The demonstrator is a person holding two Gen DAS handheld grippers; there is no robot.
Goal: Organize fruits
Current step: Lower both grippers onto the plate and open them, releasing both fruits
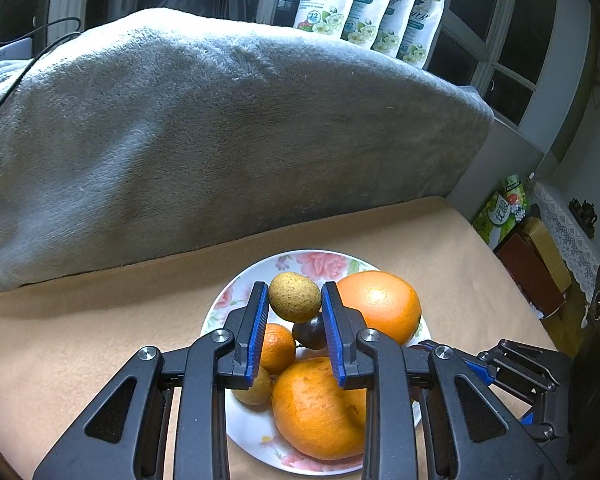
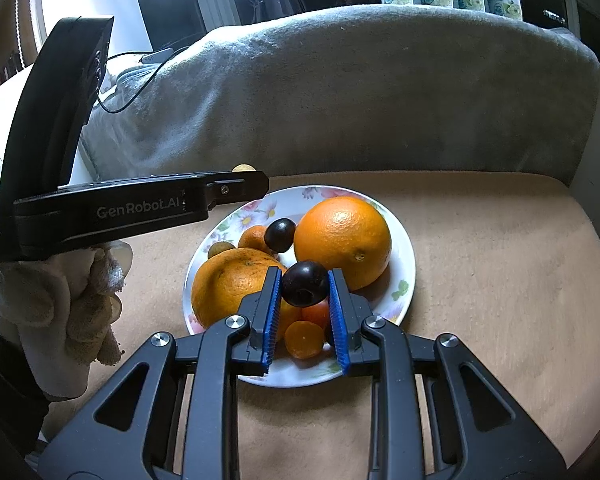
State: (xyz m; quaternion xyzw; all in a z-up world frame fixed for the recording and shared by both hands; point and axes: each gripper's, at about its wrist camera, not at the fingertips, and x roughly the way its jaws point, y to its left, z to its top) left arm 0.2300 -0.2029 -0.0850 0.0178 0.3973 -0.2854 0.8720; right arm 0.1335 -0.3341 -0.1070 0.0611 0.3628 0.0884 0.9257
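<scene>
While each claw pinches a fruit, the floral plate (image 2: 404,280) sits on tan cloth (image 2: 480,280).

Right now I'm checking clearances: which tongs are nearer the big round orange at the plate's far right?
Right. The right tongs, shut on a dark plum, sit beside the big orange. The left tongs, gripping a yellow-green fruit, hover farther off, over the plate's left side.

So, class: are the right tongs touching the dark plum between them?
Touching. In the right wrist view, both blue pads of the right tongs press against the sides of the dark plum, holding it above the floral plate.
</scene>
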